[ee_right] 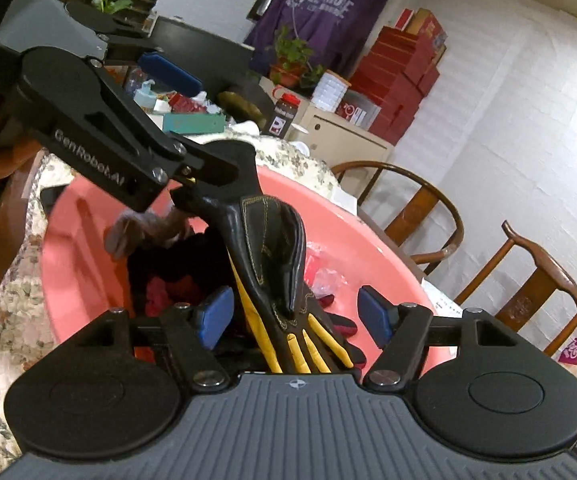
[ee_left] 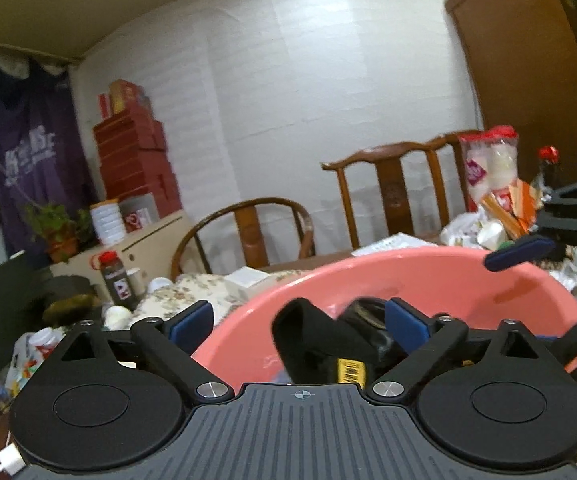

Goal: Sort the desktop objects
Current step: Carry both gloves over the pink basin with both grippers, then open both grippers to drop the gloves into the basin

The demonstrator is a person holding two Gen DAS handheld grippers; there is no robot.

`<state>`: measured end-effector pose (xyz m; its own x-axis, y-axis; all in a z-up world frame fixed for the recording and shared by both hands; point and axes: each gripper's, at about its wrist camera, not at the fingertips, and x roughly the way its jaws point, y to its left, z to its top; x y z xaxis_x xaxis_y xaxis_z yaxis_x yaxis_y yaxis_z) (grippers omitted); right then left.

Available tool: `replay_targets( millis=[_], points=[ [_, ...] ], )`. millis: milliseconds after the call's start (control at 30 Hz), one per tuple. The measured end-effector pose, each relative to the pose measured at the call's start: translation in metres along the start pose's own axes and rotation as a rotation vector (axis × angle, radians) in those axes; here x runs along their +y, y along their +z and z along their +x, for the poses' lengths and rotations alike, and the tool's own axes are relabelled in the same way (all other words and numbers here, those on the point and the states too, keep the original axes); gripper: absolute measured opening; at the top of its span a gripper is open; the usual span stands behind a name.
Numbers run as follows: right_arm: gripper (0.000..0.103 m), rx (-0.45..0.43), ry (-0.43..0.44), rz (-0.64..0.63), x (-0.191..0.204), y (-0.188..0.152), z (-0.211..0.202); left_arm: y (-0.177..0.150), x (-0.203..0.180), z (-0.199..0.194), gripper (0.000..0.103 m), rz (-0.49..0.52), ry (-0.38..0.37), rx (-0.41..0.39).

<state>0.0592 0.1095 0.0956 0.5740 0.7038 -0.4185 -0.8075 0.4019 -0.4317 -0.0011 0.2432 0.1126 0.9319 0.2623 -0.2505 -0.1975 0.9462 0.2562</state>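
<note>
Glove [ee_right: 272,248], black with yellow fingers, hangs over the pink basin [ee_right: 80,240], probably lifted clear so it can be sorted from the dark clothes beneath. Whether the left gripper [ee_right: 192,188], reaching in above its cuff, pinches it I cannot tell. The right gripper [ee_right: 294,316] waits below, jaws spread either side of the glove.

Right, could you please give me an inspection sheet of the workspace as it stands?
Surface: floral tablecloth, crowded.
Job's things: black-and-yellow glove rising out of the pink basin; dark garments beneath it.
Clutter: food packets and a red-capped jar.
Grippers: left gripper open, glove hanging by one finger; right gripper open, either side of the glove.
Cables: white cable beside the left gripper's body.
Surroundings: wooden chairs, stacked red boxes, potted plant.
</note>
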Motion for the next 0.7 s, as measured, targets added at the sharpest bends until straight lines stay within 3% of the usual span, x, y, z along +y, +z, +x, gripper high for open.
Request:
replay_targets(
  millis=[167, 233, 333, 567, 700],
  points=[
    [0.073, -0.070, -0.041, 0.131, -0.011, 0.010, -0.012, 0.005, 0.010, -0.010, 0.101, -0.065, 0.071, -0.017],
    [0.080, -0.096, -0.073, 0.200, -0.016, 0.018, -0.013, 0.006, 0.011, -0.011, 0.102, -0.078, 0.079, -0.013],
    [0.083, -0.093, -0.094, 0.288, -0.025, 0.027, -0.003, 0.005, 0.013, -0.010, 0.102, -0.082, 0.112, -0.004],
    [0.083, 0.005, -0.095, 0.464, -0.041, 0.049, 0.041, 0.004, 0.033, -0.017, 0.102, -0.131, 0.176, -0.026],
    [0.082, 0.135, 0.004, 0.445, -0.024, 0.053, 0.070, 0.004, 0.051, -0.022, 0.102, -0.159, 0.207, -0.034]
  ],
)
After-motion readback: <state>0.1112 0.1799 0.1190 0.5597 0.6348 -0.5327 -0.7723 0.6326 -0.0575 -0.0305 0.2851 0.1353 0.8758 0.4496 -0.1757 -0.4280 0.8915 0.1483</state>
